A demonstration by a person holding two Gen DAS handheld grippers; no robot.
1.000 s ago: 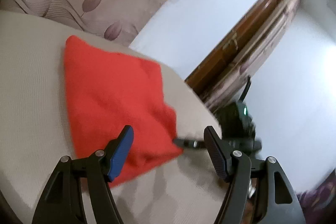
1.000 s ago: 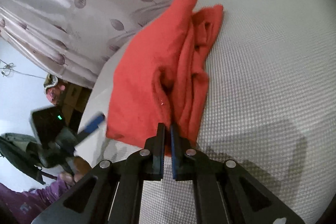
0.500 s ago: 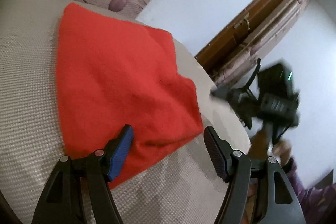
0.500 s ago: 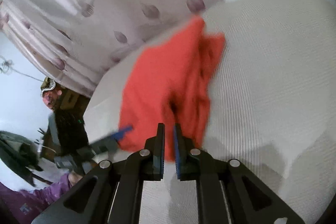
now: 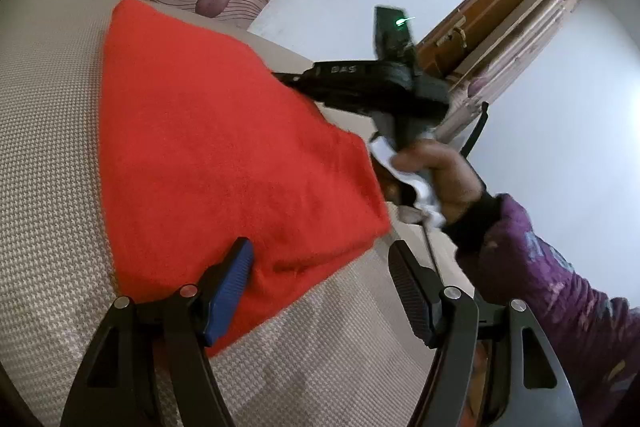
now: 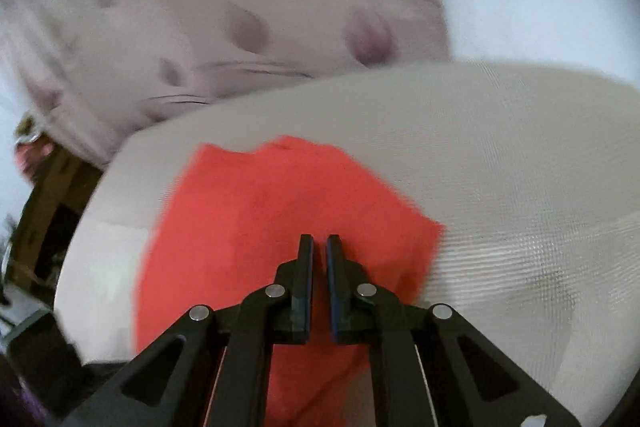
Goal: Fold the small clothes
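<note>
Red cloth (image 5: 224, 155) flat, left gripper (image 5: 320, 263) jaws apart above corner, right gripper (image 6: 316, 247) jaws together, empty

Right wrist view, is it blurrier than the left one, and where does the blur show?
Right wrist view: yes, motion-smeared; the leaf-print curtain and the red cloth edges are soft, while the right claw stays sharp. Left wrist view: the cloth and woven surface are crisp; only the hand is slightly blurred. Both bend straight lines at the rim.
</note>
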